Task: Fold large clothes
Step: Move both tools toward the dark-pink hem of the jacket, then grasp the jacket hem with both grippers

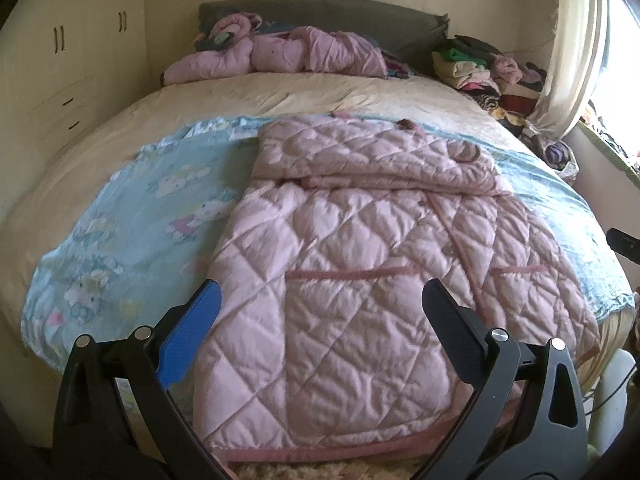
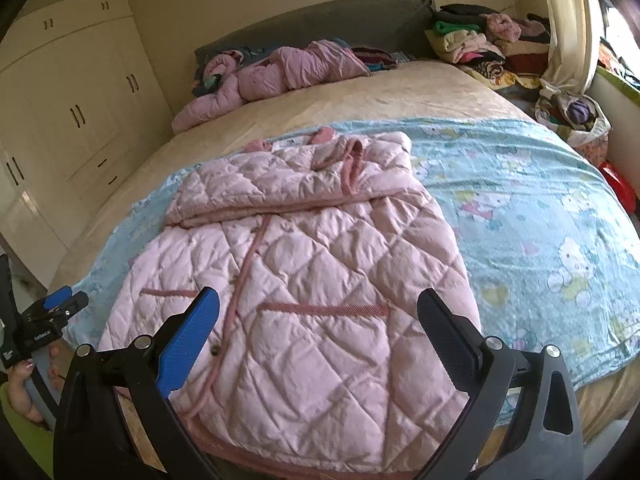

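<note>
The pink quilted coat [image 1: 340, 272] lies flat on the blue cartoon blanket [image 2: 540, 220] on the bed [image 1: 280, 92], hem nearest, just ahead of both sets of fingers. The left gripper [image 1: 320, 312] hovers with fingers spread and empty, the hem and left pocket lying between them. The right gripper [image 2: 318, 316] is likewise spread wide and holds nothing, with the other pocket framed between its fingers. Beyond the fingers, the sleeves are folded across the chest, probably to make a tidy rectangle. I judge the next fold starts from the hem. Farther off, another pink garment [image 2: 272, 72] and a clothes pile [image 2: 480, 44] sit by the headboard [image 1: 320, 12].
</note>
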The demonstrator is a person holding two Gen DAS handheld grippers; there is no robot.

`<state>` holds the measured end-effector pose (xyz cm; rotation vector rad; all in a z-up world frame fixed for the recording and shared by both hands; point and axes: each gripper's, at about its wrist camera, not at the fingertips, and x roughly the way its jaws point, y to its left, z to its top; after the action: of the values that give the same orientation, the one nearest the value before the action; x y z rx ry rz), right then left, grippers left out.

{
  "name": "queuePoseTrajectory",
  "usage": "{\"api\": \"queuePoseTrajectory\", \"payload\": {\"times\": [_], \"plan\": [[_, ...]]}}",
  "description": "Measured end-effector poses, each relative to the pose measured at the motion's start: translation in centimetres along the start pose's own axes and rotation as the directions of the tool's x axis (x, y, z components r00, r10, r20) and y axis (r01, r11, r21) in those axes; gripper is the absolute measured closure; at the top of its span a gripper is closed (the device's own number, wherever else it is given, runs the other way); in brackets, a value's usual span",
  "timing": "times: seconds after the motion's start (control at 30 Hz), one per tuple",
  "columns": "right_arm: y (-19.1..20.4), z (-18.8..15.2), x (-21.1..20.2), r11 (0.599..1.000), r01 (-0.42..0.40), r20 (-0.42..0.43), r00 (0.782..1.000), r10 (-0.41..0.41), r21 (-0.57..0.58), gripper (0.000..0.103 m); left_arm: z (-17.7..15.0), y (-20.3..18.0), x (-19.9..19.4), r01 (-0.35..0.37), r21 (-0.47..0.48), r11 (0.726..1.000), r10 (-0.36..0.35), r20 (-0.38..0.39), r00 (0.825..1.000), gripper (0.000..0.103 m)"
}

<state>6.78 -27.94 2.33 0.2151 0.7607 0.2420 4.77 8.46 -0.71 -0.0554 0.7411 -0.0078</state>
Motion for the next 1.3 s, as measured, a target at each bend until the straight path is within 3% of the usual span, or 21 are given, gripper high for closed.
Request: {"api": "queuePoseTrajectory", "payload": {"times": [0.2,0.43,0.73,1.1,1.2,1.3], "plan": [[-1.8,-1.8,0.3,1.0,0.027,-0.039,0.999,-0.026,0.016,0.004,-1.6,1.5,0.4,-0.06,0.009,0.998,0.061,-0.027,0.998,0.009],[-3.3,-3.9,1.0,0.999,0.039,-0.075,0.996,-0.038,0.02,0.004,-3.6,4.4,1.0,-0.105,-0.053,0.993,0.1,-0.082,0.992,0.009],[-5.1,-5.5,1.3,0.998,0.048,-0.099,0.994,-0.044,0.037,0.004,-6.5,6.9,2.1,-0.181,-0.06,0.982,0.17,-0.154,0.973,0.009],[-7.5,-7.4,1.2,0.995,0.061,-0.126,0.991,-0.051,0.076,0.004,-9.2,8.9,4.9,-0.056,-0.181,0.982,0.01,-0.245,0.97,0.01],[-8.2,-7.7,1.0,0.994,0.069,-0.13,0.99,-0.058,0.083,0.004,-9.7,8.4,5.8,-0.041,-0.181,0.983,-0.008,-0.261,0.965,0.017],[-8.9,-8.2,0.8,0.993,0.074,-0.138,0.989,-0.062,0.087,0.004,-9.9,8.3,6.1,0.0,-0.197,0.98,-0.051,-0.253,0.966,0.034]]}}
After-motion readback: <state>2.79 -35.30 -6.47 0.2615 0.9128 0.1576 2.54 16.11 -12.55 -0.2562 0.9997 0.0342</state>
